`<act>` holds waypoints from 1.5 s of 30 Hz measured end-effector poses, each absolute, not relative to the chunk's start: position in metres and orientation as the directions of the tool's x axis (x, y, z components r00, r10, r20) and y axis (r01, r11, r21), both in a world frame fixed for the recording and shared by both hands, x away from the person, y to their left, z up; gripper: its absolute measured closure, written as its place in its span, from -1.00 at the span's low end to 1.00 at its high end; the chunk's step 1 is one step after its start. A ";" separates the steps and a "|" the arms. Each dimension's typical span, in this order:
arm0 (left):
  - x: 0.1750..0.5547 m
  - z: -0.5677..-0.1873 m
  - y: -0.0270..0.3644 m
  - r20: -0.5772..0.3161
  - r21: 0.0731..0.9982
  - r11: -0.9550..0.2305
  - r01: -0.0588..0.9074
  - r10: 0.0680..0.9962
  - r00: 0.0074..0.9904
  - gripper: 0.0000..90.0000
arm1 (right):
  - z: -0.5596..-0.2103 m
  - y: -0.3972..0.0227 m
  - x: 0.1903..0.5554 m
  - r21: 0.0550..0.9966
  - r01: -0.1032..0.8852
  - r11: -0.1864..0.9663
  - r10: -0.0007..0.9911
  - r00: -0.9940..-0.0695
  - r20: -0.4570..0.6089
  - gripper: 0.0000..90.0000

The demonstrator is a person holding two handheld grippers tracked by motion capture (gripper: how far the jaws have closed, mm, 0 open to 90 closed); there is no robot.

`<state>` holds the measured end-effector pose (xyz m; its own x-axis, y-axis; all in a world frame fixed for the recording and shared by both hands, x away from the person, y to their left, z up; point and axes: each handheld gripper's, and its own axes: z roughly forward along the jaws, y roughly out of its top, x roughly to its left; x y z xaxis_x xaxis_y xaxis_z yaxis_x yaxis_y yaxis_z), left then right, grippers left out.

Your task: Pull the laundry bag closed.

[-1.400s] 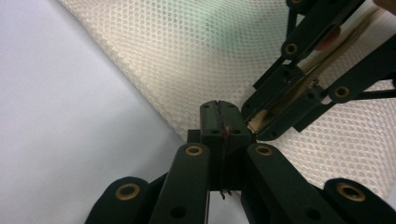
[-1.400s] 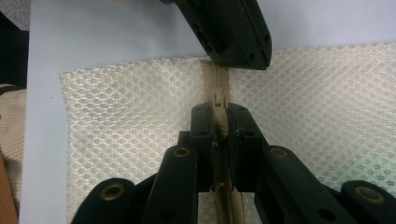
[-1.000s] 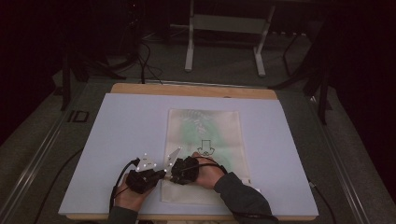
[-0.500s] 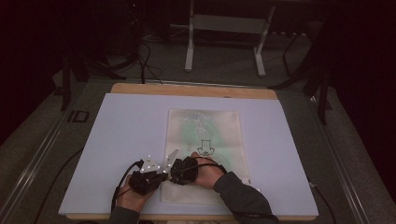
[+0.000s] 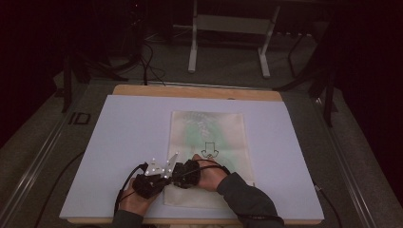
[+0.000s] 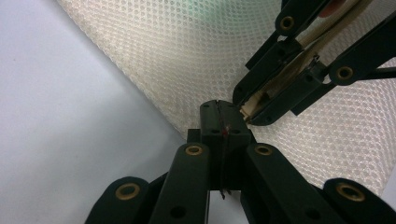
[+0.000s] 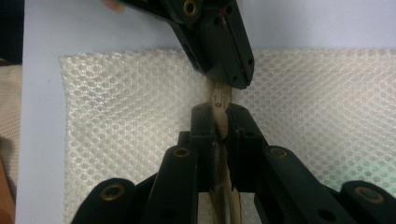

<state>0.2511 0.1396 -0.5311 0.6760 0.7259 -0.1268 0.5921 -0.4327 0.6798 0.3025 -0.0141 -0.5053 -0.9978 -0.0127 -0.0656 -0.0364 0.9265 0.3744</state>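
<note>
White table sheet (image 5: 123,142) bears a mesh mat (image 5: 209,137); at six o'clock, both tongs, left (image 6: 223,119) and right (image 7: 219,122), pinch one pale wooden strip (image 7: 219,98).

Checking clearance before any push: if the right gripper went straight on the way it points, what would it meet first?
Most likely the left gripper: its shut black jaws sit just beyond the right gripper, which pinches a thin tan wooden strip above the white mesh mat. Depth is hard to judge.
</note>
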 end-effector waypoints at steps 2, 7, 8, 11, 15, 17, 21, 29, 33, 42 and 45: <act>0.251 -0.531 0.140 -0.129 0.679 -0.432 0.594 0.726 0.675 0.99 | -0.505 -0.014 0.303 0.371 -0.039 0.928 -0.016 -0.998 -0.067 0.83; 0.252 -0.531 0.140 -0.133 0.679 -0.429 0.596 0.726 0.675 0.99 | -0.504 -0.015 0.302 0.355 -0.052 0.933 -0.028 -0.997 -0.073 0.83; 0.252 -0.531 0.140 -0.134 0.679 -0.429 0.596 0.726 0.675 0.99 | -0.504 -0.015 0.302 0.351 -0.061 0.934 -0.036 -0.996 -0.078 0.83; 0.252 -0.531 0.140 -0.133 0.678 -0.430 0.596 0.726 0.675 0.99 | -0.503 -0.016 0.302 0.345 -0.062 0.936 -0.037 -0.996 -0.079 0.83; 0.252 -0.531 0.140 -0.134 0.677 -0.429 0.598 0.727 0.673 0.99 | -0.502 -0.020 0.302 0.332 -0.063 0.941 -0.039 -0.996 -0.080 0.83; 0.252 -0.531 0.140 -0.134 0.677 -0.428 0.598 0.728 0.673 0.99 | -0.502 -0.021 0.302 0.327 -0.066 0.943 -0.041 -0.996 -0.082 0.83; 0.252 -0.531 0.140 -0.134 0.678 -0.427 0.598 0.728 0.672 0.99 | -0.501 -0.023 0.301 0.312 -0.067 0.948 -0.043 -0.996 -0.084 0.83; 0.251 -0.531 0.140 -0.135 0.680 -0.424 0.598 0.730 0.670 0.99 | -0.500 -0.026 0.301 0.291 -0.079 0.953 -0.055 -0.994 -0.091 0.83; 0.251 -0.531 0.140 -0.135 0.679 -0.424 0.599 0.730 0.670 0.99 | -0.499 -0.028 0.301 0.283 -0.079 0.956 -0.055 -0.994 -0.091 0.83; 0.251 -0.531 0.140 -0.134 0.679 -0.425 0.599 0.730 0.670 0.99 | -0.497 -0.032 0.301 0.264 -0.081 0.961 -0.058 -0.994 -0.092 0.83; 0.251 -0.531 0.139 -0.132 0.679 -0.425 0.598 0.731 0.670 0.99 | -0.497 -0.034 0.301 0.258 -0.080 0.963 -0.058 -0.994 -0.092 0.83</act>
<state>0.2512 0.1393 -0.5313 0.6697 0.7307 -0.1325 0.5984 -0.4253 0.6790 0.3013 -0.0335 -0.4969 -0.9941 -0.0580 -0.0918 -0.0800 0.9628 0.2579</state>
